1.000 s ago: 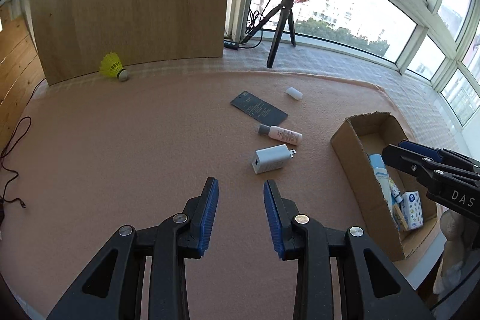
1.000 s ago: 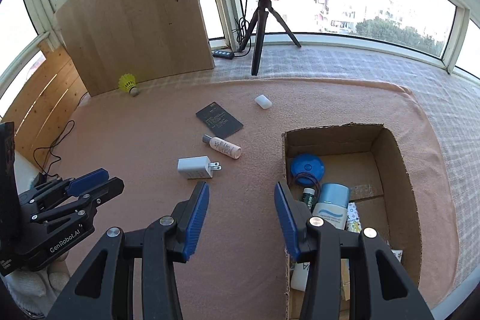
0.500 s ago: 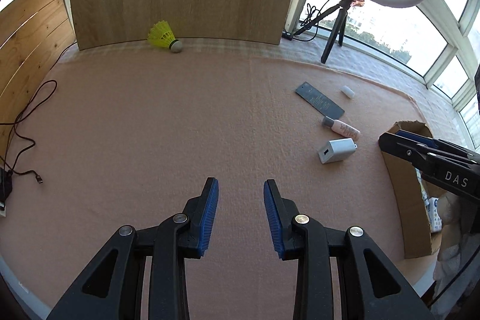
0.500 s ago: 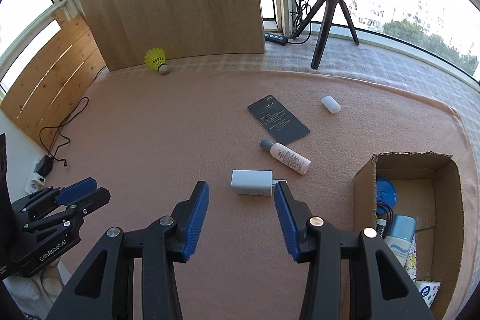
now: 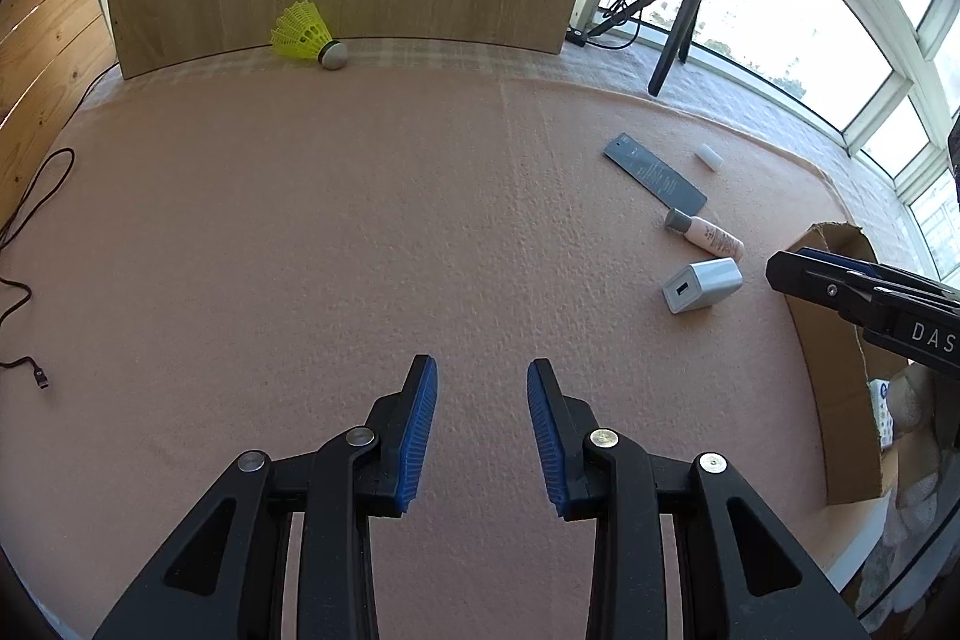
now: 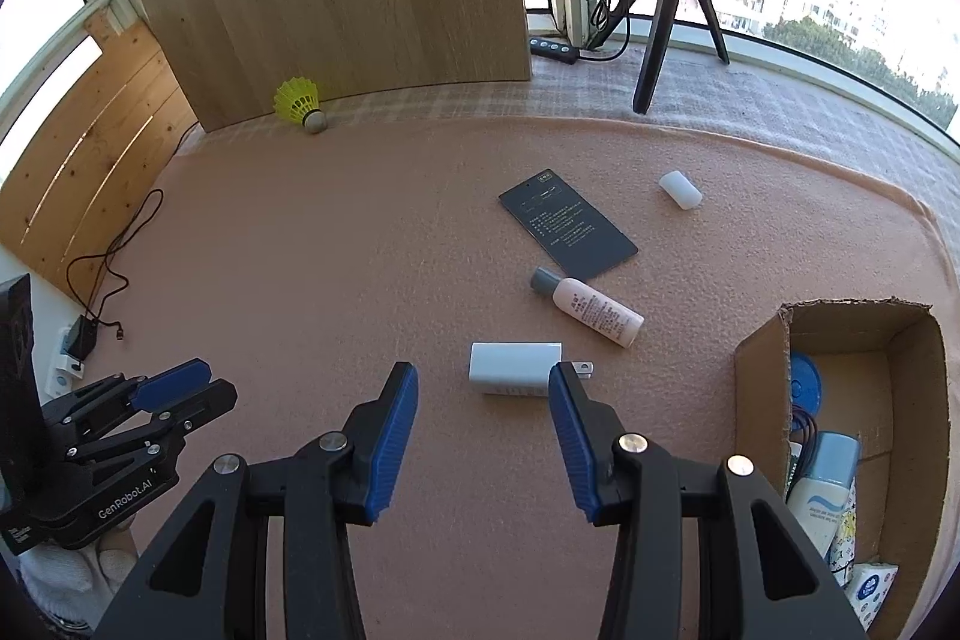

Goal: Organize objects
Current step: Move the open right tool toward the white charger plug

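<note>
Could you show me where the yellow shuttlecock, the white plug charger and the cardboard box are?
yellow shuttlecock (image 6: pixel 297 102): right wrist view, on its skirt.
white plug charger (image 6: pixel 515 367): right wrist view, on its body.
cardboard box (image 6: pixel 759 388): right wrist view, on its near wall.

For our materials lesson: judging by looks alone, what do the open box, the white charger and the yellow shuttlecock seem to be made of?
Box: corrugated cardboard, matte brown, with raw torn-looking edges. Charger: probably hard plastic, smooth white shell with rounded corners; its prongs look like metal. Shuttlecock: skirt likely moulded plastic or nylon, bright yellow and ribbed; the pale rounded tip could be cork or foam, too small to tell.
</note>
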Available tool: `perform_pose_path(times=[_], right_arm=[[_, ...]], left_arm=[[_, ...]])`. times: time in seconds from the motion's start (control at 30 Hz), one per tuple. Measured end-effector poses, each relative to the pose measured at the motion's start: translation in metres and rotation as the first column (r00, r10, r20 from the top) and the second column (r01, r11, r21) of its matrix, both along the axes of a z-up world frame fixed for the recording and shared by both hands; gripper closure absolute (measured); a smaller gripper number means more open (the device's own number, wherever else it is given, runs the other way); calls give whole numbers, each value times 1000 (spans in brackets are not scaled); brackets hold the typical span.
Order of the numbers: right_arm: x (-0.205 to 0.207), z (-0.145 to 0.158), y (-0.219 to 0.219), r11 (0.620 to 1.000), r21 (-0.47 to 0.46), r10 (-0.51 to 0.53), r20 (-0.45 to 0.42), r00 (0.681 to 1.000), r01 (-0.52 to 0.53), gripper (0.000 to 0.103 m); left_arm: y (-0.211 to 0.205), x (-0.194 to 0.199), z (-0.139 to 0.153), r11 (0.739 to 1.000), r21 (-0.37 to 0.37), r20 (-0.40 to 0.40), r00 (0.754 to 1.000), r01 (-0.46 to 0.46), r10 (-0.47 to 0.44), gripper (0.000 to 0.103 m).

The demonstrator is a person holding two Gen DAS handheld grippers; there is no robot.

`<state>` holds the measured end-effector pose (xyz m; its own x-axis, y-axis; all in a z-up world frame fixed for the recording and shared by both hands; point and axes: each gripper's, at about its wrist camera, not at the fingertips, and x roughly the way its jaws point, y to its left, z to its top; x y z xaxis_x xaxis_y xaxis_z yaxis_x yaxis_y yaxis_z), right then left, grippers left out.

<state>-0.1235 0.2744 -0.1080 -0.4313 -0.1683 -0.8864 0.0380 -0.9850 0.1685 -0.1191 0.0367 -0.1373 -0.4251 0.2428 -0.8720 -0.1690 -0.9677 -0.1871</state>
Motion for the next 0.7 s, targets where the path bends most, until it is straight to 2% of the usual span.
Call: perform_pose_path(times=[0.1,0.37,0.57,0.63,0.7], right_arm=[[-6,-7,1,999,-42,0,25,1000,1,61],[-24,-28,8,995,-72,-55,110,992,63,61],[-36,-44,4,997,-17,-70,148,987,73,60],[-38,-45,2,997,24,-75,134,988,72,55],[-40,-46,1,997,42,-77,134,988,72,54]], left_arm=[[3,-6,-10,1000,8,20,1000,20,-21,69],[34,-15,-24,995,25,48,994,101,-102,69],[52,-21,-28,990,46,59,989,133,-136,69],[56,-21,-27,989,45,56,988,143,-145,69],[58,-22,-27,988,43,54,987,149,-151,69]])
